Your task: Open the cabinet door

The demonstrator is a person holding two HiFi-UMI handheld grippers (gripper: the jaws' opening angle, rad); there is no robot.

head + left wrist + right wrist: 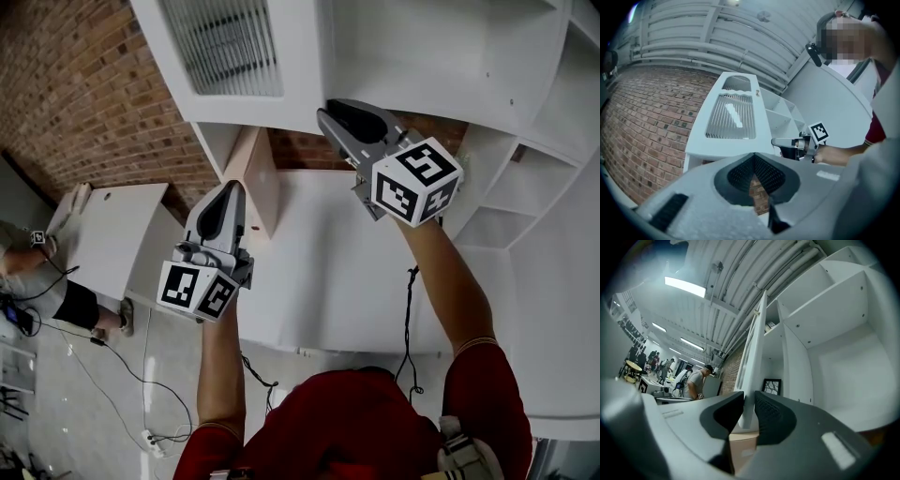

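I count two grippers, one cabinet and one door. The right gripper point(336, 114) is raised to the door point(754, 357) and has its free edge between the jaws. In the right gripper view that edge fills the gap and I see no space between the pads and either face, so I read it as clamped on the door. The left gripper point(232, 192) sits lower and to the left of the right one. Its jaw tips are together with nothing between them, and only brick wall point(642, 131) shows through the slot behind the tips.

The door is white and flat. Seen edge-on from the right gripper it rises as a thin slab straight ahead of the jaws. From the left gripper view its face carries two ribbed panels, a small one above a larger one. It stands swung out from the cabinet point(834, 333), whose open white compartments lie to the right of the right gripper, several of them. One black-framed picture point(771, 386) stands in the narrow compartment just past the door. A tan block point(743, 446) shows below the right gripper's jaws.

Far to the left of the right gripper one person in a cap point(698, 380) stands at a desk point(665, 394).
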